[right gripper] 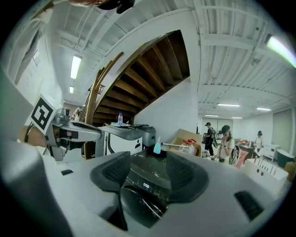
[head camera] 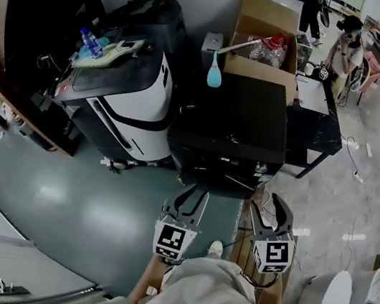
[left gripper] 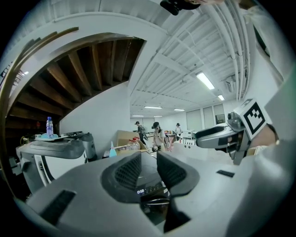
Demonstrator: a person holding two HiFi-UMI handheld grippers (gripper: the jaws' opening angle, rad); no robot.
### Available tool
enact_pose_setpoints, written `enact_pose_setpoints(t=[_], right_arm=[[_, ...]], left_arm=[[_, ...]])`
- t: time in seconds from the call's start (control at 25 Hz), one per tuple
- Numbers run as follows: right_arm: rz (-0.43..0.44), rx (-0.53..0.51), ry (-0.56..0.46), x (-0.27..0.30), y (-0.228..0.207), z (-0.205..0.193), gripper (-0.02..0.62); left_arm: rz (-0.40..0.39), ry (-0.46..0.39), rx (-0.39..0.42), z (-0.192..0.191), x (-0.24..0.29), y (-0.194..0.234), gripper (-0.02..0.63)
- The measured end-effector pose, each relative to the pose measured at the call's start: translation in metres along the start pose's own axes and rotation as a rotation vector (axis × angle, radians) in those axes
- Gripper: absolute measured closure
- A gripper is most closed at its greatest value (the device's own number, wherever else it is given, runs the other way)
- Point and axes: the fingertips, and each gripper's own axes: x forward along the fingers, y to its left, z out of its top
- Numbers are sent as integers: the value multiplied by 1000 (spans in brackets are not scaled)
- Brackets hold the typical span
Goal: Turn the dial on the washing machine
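Hovering short of the black washing machine with left gripper and right gripper spread, empty; could clamp the wrong control, dial indistinct.

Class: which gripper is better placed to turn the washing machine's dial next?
Right, tentatively: both are open, but the right gripper sits nearer the bright knob at the right end of the washing machine.

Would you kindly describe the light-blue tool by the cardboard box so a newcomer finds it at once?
Find the big black washing machine in the middle of the head view, then its far-left corner beside the open cardboard box. There the tool slants on a pale handle; its light-blue head alone stands out against all the black.
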Motion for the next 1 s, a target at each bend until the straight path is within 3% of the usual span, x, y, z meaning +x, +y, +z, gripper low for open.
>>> enact_pose_setpoints(t=[0.52, 1.0], right_arm=[[23, 24, -17, 33, -62, -9, 357], [47, 60, 4, 52, -67, -21, 360]], left_arm=[[27, 13, 39, 13, 63, -11, 495], [30, 60, 36, 4, 78, -5, 495]])
